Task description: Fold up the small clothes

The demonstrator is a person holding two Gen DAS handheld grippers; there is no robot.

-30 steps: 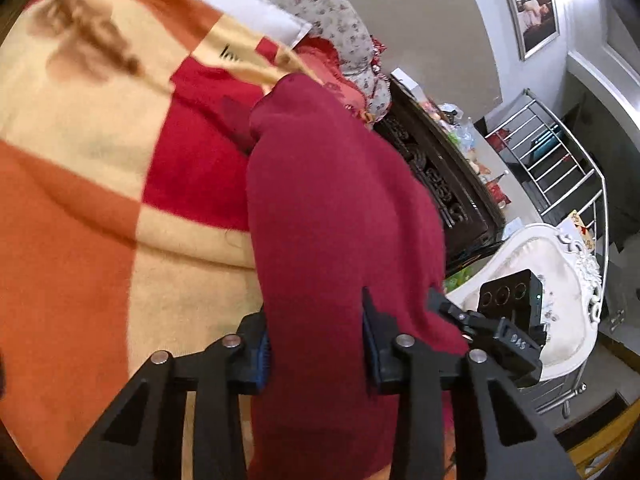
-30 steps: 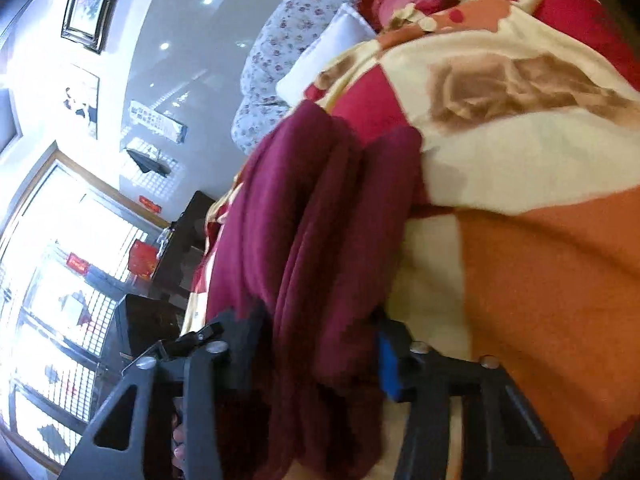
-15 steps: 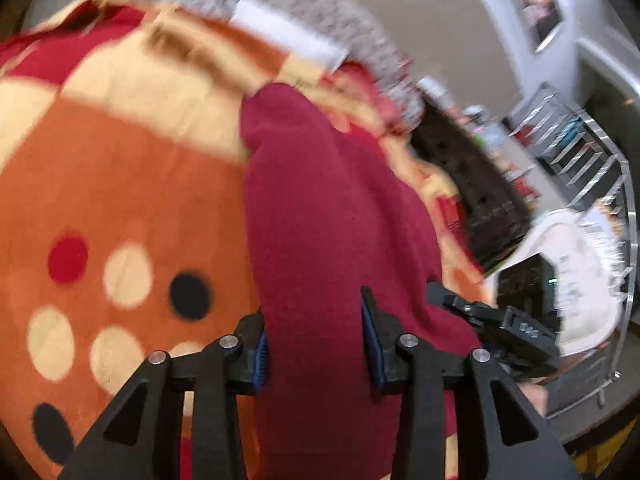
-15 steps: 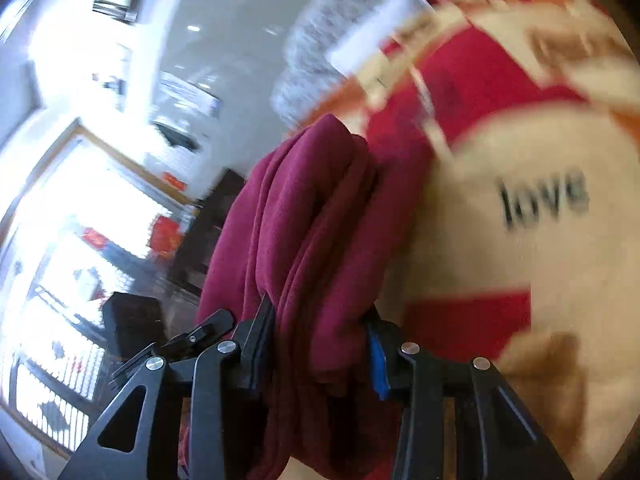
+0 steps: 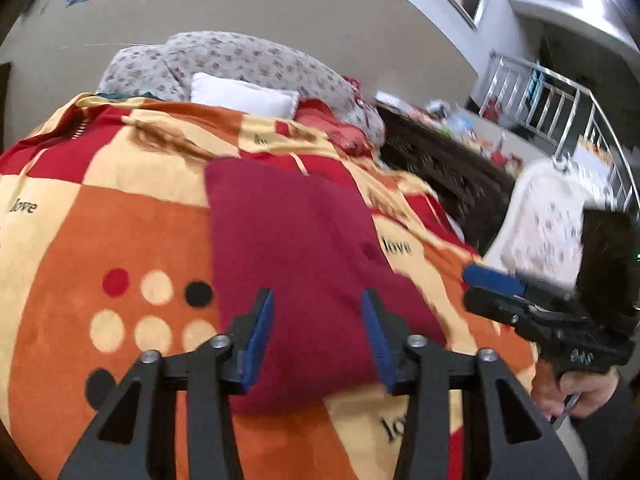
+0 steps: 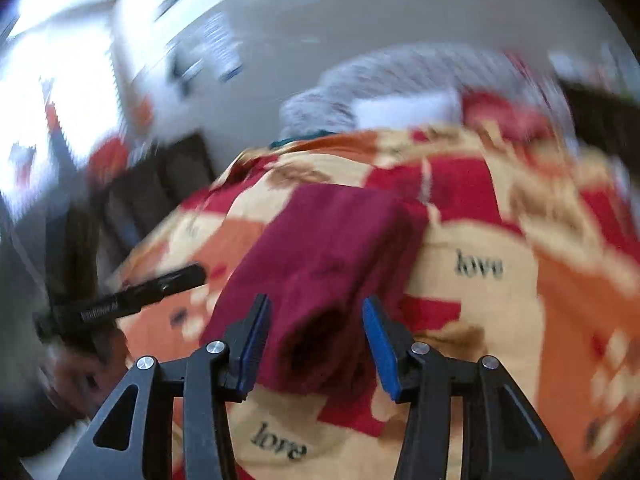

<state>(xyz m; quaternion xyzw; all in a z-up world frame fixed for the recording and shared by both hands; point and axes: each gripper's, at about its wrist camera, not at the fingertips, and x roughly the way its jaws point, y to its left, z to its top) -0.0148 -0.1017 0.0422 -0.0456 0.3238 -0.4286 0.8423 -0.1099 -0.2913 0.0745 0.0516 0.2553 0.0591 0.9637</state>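
Note:
A dark red garment lies folded into a rectangle on the patterned orange, red and cream blanket. My left gripper is open, its blue-padded jaws apart just above the garment's near edge. In the right wrist view the same garment shows its layered folded end. My right gripper is open over that end. The right gripper also shows at the right of the left wrist view, off the cloth. The left gripper shows at the left of the right wrist view.
A floral pillow and a white cushion lie at the bed's head. A dark carved wooden cabinet and a white chair stand beside the bed. A metal rack is further back. The right wrist view is blurred.
Both grippers have opened and let go of the red garment. It now lies flat on the blanket, and both grippers have pulled back from it.

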